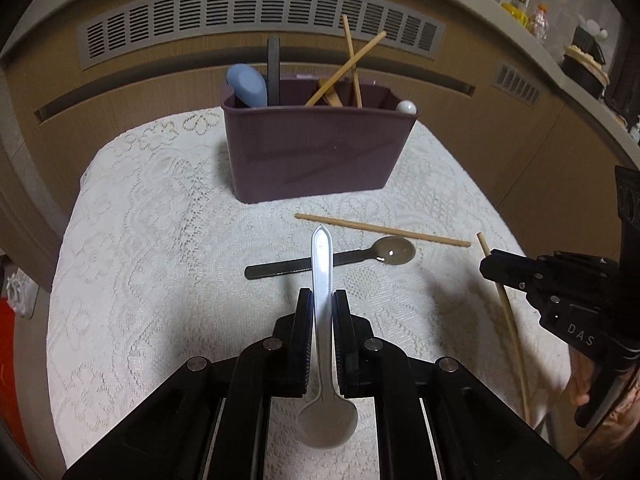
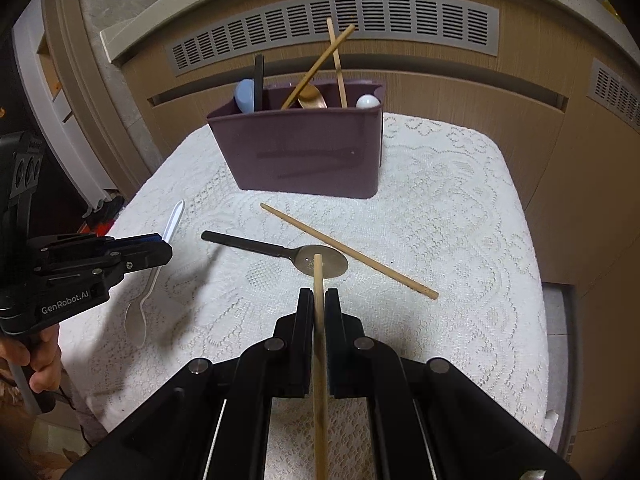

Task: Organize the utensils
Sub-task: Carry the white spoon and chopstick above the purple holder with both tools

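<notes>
On the white lace cloth we see a purple utensil holder standing at the far side, in front of a wooden cabinet with a grey vent. Inside the holder stand two wooden chopsticks that cross each other, a blue spoon, a black handle and a white round piece.

Our left gripper is clamped on the handle of a white plastic spoon; its bowl hangs near the camera and its handle points toward the holder. Our right gripper is pressed together on a wooden chopstick, which runs straight between the pads.

Near the front of the holder, a loose chopstick lies on the cloth. Just beside it lies a black-handled spoon, with the bowl close to the chopstick. In the right wrist view a hand holds the left tool.
</notes>
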`<state>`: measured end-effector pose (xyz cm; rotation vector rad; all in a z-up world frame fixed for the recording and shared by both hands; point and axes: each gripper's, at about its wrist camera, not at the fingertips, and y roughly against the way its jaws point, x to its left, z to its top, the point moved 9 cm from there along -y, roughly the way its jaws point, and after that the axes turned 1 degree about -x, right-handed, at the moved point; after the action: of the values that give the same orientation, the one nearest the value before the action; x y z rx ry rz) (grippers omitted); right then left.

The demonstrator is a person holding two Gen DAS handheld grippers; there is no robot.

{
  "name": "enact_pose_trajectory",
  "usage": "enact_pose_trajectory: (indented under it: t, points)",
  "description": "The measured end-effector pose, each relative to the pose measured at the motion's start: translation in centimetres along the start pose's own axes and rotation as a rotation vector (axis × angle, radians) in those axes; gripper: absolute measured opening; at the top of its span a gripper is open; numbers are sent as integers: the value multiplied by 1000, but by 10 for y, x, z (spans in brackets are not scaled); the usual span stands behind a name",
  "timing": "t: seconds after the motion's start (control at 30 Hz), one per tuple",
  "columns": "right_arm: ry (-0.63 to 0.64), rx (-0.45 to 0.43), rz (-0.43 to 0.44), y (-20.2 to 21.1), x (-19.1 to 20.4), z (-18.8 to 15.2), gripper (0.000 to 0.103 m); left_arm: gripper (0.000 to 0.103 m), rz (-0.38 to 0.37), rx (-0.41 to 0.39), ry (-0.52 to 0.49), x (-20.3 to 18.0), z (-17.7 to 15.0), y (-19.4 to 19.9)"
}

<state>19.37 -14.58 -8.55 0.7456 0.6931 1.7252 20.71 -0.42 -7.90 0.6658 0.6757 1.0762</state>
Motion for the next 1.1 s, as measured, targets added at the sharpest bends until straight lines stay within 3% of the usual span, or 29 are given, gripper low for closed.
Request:
enact_pose_trajectory:
  t: [0.23,0.47,0.6,0.83,0.97,1.1]
  points:
    - [4,-43,-1,25,4,13,5,10,-44,-82,38,-3,13,30]
    - [8,-180,15,68,11,50,5,10,-81,-219,32,-12,48,73]
    - [25,-306,16,106,15,100,5,10,-108,-330,11,-21,93,102]
    - [102,-575,-39,175,23,233,5,10,-90,-629,-72,-32,208,160]
    - [110,-610,-76,171,20,281,5,10,-93,-666,-58,-20,252,154]
    - [95,-571,-78,139,9,296,5,10,-90,-661,-32,-2,268,130]
